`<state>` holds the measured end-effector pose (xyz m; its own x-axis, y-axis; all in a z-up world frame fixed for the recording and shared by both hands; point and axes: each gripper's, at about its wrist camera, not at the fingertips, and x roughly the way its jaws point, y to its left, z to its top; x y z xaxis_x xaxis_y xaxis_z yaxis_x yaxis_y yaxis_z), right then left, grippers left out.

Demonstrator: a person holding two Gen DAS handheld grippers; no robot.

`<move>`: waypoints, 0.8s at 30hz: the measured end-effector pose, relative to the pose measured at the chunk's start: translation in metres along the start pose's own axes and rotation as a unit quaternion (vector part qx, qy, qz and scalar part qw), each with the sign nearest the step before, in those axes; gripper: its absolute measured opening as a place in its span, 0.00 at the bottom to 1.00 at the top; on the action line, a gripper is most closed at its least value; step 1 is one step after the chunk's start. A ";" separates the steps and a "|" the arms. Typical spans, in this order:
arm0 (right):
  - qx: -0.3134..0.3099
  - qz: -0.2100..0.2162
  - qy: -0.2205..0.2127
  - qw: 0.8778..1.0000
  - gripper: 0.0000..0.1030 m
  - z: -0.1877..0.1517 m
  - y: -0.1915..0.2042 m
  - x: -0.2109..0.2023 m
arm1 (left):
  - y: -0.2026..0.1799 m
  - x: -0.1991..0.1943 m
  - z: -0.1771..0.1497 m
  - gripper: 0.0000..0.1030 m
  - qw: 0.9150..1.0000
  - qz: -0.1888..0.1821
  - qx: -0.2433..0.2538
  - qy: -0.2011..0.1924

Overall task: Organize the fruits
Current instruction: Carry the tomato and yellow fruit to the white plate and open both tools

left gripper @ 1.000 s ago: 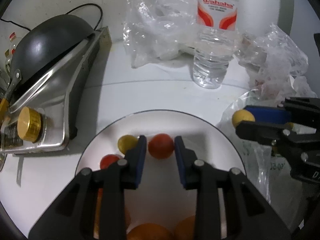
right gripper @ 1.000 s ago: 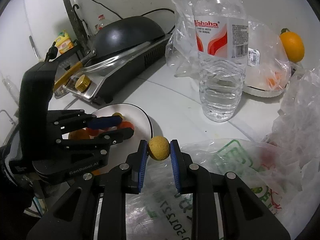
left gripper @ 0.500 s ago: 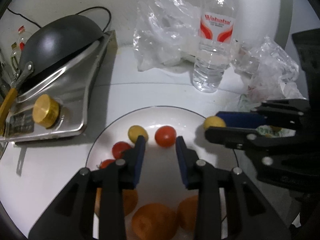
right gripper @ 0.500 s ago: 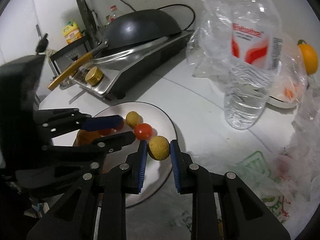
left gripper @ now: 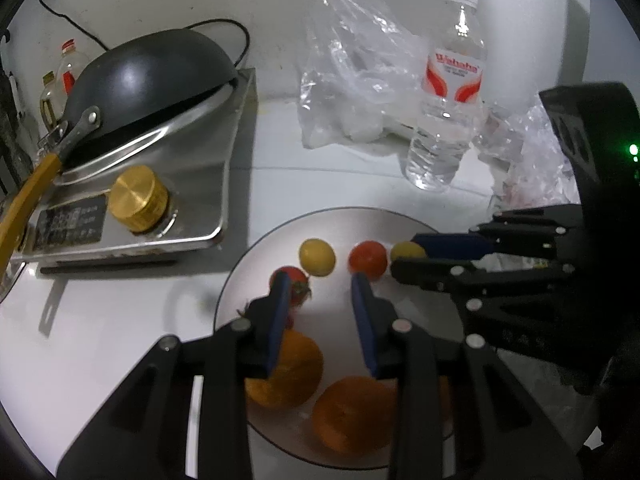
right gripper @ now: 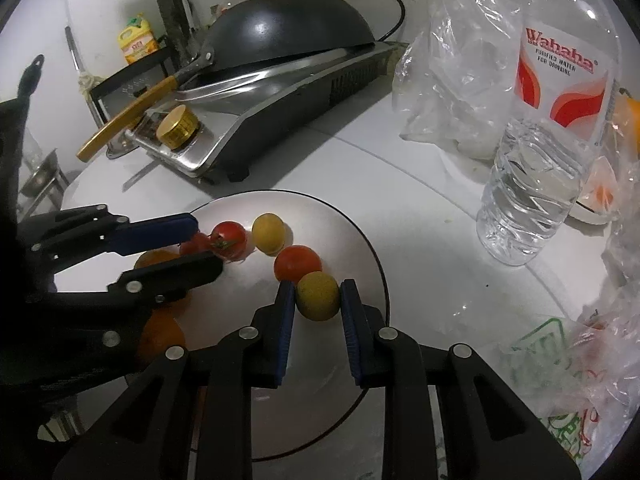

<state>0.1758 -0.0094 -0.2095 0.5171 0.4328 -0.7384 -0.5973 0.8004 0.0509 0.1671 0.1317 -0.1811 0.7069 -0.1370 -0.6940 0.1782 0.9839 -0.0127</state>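
Note:
A white plate (left gripper: 360,222) (right gripper: 320,214) holds a yellow fruit (left gripper: 317,257), a red tomato (left gripper: 368,260) (right gripper: 298,263), a stemmed tomato (right gripper: 229,238) and oranges (left gripper: 352,412). My left gripper (left gripper: 320,292) (right gripper: 204,246) hovers over the plate with its jaws slightly apart and nothing between them. My right gripper (right gripper: 318,300) (left gripper: 404,254) is shut on a small yellow fruit (right gripper: 318,296) (left gripper: 406,249). It holds that fruit over the plate's right side, right beside the red tomato.
A steel cooker (left gripper: 180,208) with a black wok (left gripper: 148,72) stands left of the plate. Behind the plate are a water bottle (left gripper: 444,120) and clear plastic bags (left gripper: 352,80). More bags (right gripper: 580,360) lie to the right.
The right gripper carried the yellow fruit from the bags leftward over the plate. The left gripper drew back from the red tomato, which now lies beyond its tips.

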 end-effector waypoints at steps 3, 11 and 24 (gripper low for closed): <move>-0.004 -0.011 -0.001 1.000 0.24 0.001 0.003 -0.001 | 0.001 -0.004 -0.001 0.32 1.000 -0.002 -0.001 -0.004; -0.004 -0.027 -0.016 1.000 0.25 -0.001 0.013 -0.023 | -0.003 -0.025 -0.001 0.36 1.000 -0.004 -0.003 -0.026; -0.004 -0.045 -0.034 0.998 0.25 -0.023 0.011 -0.074 | -0.034 -0.049 -0.014 0.54 0.999 -0.020 -0.002 -0.033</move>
<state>0.1167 -0.0418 -0.1701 0.6096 0.3870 -0.6919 -0.5517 0.8338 -0.0196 0.1169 0.1068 -0.1569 0.7424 -0.1834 -0.6444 0.2049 0.9779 -0.0422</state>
